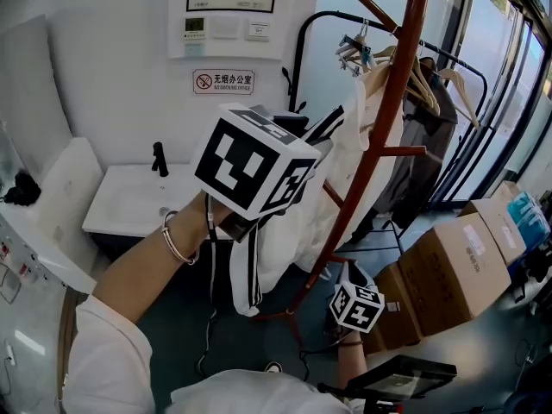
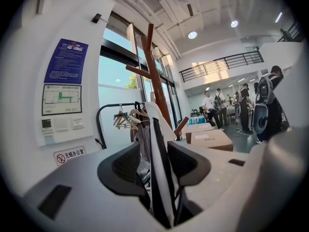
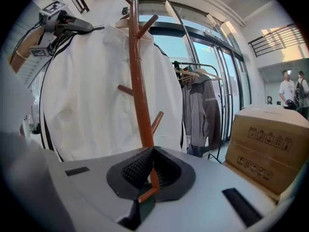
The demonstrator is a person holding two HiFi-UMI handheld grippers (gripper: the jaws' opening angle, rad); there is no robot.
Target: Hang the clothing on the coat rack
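My left gripper (image 2: 153, 146) holds its jaws wide around a loose fold of white, black-striped clothing (image 2: 161, 178) at centre frame, the garment draped on the reddish-brown wooden coat rack (image 3: 139, 81).

The head view looks forward and steeply down from above; the left gripper (image 1: 312, 136) fills its centre, very near, and the right gripper (image 1: 347, 276) sits lower right. The left gripper view is tilted upward toward the ceiling, with the white garment (image 2: 161, 168) right at the lens; the right gripper view looks up from low beside the coat rack (image 3: 139, 81), close to its pole. All three share that rack, the clothes rail (image 1: 448, 84) and the cardboard boxes (image 1: 457, 270).
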